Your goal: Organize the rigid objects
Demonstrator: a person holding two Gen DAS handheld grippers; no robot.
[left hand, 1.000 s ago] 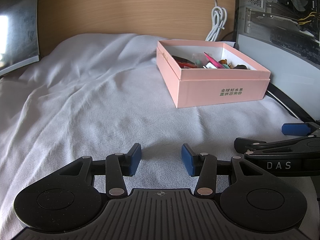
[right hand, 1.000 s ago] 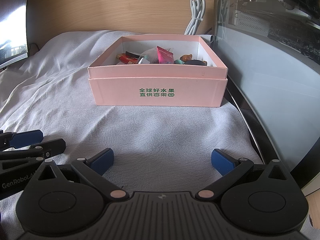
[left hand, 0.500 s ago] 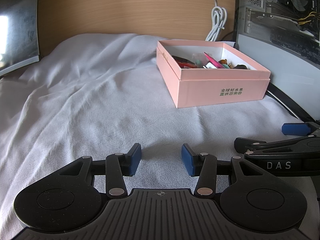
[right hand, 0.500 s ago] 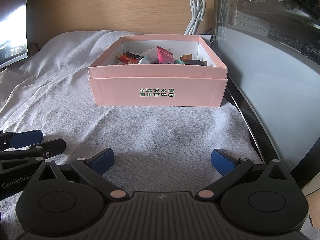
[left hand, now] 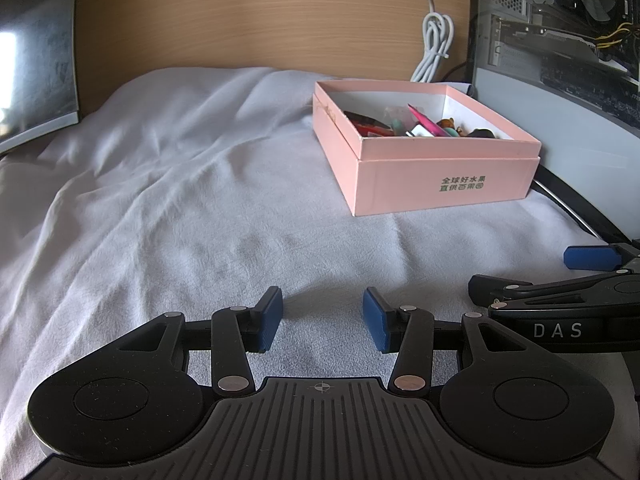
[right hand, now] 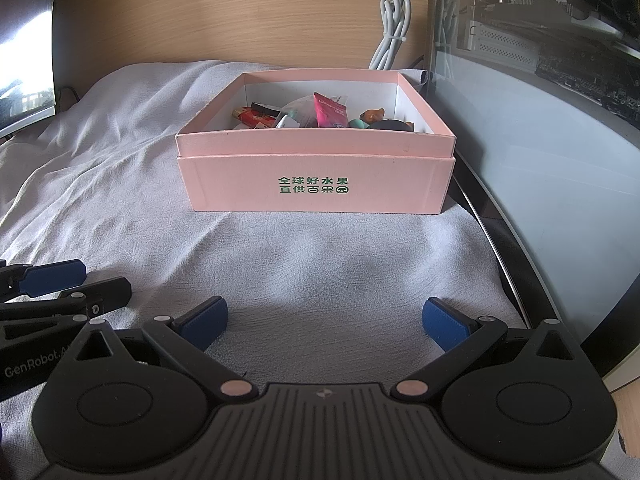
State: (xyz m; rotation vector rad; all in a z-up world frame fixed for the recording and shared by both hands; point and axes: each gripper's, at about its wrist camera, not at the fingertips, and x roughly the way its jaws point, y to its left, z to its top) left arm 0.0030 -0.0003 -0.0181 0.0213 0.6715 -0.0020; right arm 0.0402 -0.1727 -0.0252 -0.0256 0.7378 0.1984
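A pink cardboard box [right hand: 312, 184] with green print stands on the white cloth, straight ahead in the right wrist view and at the right in the left wrist view [left hand: 440, 184]. Inside lie several small items: a magenta packet [right hand: 330, 110], a red pack [right hand: 252, 117], a brown figurine [right hand: 374, 114]. My left gripper [left hand: 322, 314] hovers low over bare cloth, open, nothing between its blue pads. My right gripper [right hand: 324, 320] is open wide, also with nothing in it, short of the box. Each gripper shows at the edge of the other's view.
A rumpled white cloth [left hand: 180, 184] covers the surface. A glass-sided computer case [right hand: 540, 128] stands close on the right. A wooden panel [left hand: 260, 12] with a coiled white cable [left hand: 434, 48] is behind the box. A dark monitor [left hand: 36, 52] stands at the left.
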